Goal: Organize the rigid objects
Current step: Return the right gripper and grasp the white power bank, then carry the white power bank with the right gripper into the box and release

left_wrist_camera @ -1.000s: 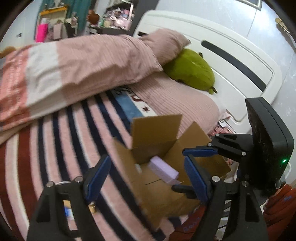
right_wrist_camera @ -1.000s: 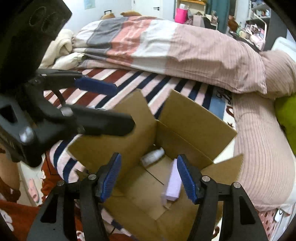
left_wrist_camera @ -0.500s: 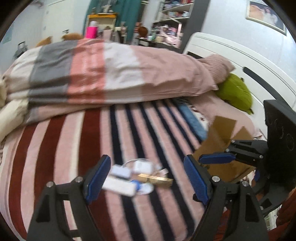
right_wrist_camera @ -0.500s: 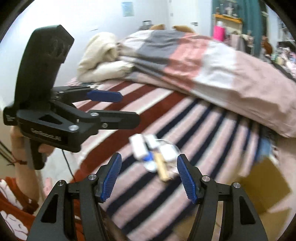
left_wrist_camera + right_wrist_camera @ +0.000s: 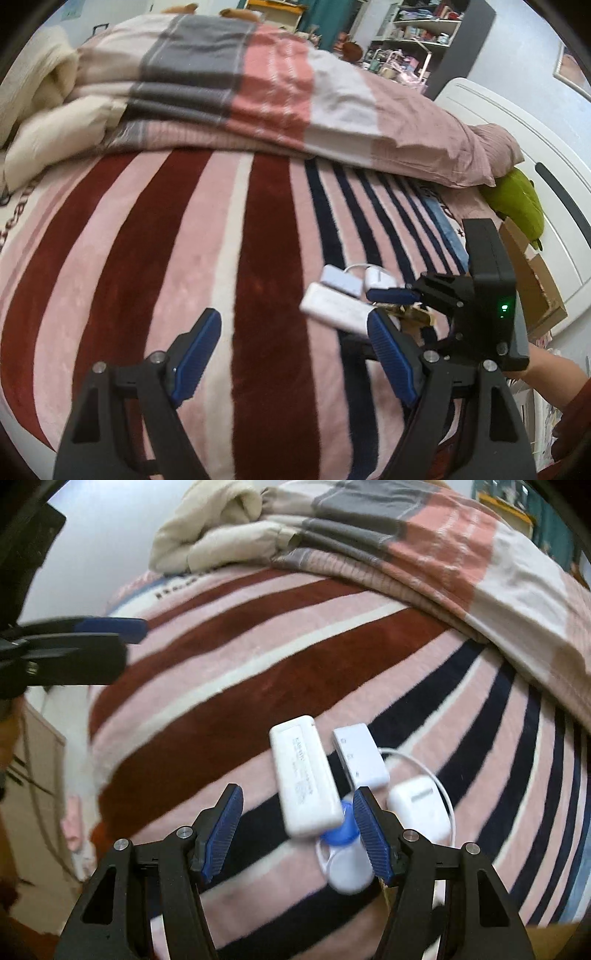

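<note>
A small pile of rigid items lies on the striped blanket (image 5: 229, 686). It holds a long white box (image 5: 303, 775), a white adapter (image 5: 360, 757), a white charger (image 5: 419, 806) with a thin cable, and a white bottle with a blue cap (image 5: 347, 853). My right gripper (image 5: 297, 834) hangs open just over the box's near end and the bottle cap, its pads touching nothing. My left gripper (image 5: 293, 354) is open and empty over bare blanket, left of the long white box (image 5: 336, 308). A gold item (image 5: 417, 317) is partly hidden behind the right gripper's fingers (image 5: 391, 295).
An open cardboard box (image 5: 532, 280) sits at the bed's right edge by the white headboard (image 5: 517, 122). A green plush (image 5: 517, 206) lies beside it. A folded pink, grey and white duvet (image 5: 258, 92) runs along the far side. A sleeve and hand (image 5: 546, 373) show at the lower right.
Both views have swung away from the cardboard box to the pile on the blanket. Both grippers have dropped closer to it, still open as before.
</note>
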{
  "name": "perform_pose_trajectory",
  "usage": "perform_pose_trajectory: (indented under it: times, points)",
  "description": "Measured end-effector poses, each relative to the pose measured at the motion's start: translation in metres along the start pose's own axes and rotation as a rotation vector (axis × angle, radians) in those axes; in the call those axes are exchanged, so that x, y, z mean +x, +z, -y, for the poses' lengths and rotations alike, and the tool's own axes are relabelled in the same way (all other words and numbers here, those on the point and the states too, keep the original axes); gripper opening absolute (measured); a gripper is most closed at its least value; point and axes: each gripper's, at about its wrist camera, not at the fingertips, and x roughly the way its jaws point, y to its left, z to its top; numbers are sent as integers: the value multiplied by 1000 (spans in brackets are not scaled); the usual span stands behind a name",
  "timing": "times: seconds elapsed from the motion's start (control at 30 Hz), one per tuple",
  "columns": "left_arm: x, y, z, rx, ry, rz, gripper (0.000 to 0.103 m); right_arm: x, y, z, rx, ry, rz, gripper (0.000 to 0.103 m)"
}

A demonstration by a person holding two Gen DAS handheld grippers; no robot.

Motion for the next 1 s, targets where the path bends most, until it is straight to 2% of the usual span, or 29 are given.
perform_pose_trajectory:
  times: [0.1,0.17,0.23,0.33,0.43,0.7,0.73,0.8,0.87,0.9,1.0]
  points:
    - [4,-3,-5,-16,-4,-8,79,13,3,-4,-56,-41,-20,57]
    - [6,-4,-7,-22,-7,-11,79,20,6,-8,-108,-82,-35,42]
    - [7,-5,-6,-23,-7,-14,79,23,6,-15,-161,-118,-39,32]
    - [6,-3,-3,-17,-15,-14,79,18,5,-21,-189,-140,-26,31]
    - [4,0,5,-10,-50,-8,79,3,7,-24,-159,-99,-3,31]
    - [-12,19,56,67,-167,38,78,-81,15,-35,-81,17,152,31]
    - [-15,23,64,77,-189,47,77,-92,16,-35,-73,24,170,31]
    - [-20,29,80,94,-231,58,68,-118,14,-34,-49,44,211,31]
    - [-23,36,100,121,-287,62,54,-142,11,-31,-34,45,245,31]
    - [-24,40,114,141,-318,63,51,-154,8,-27,-23,31,262,31]
    - [-23,51,151,198,-332,65,46,-179,-5,-13,17,3,295,31]
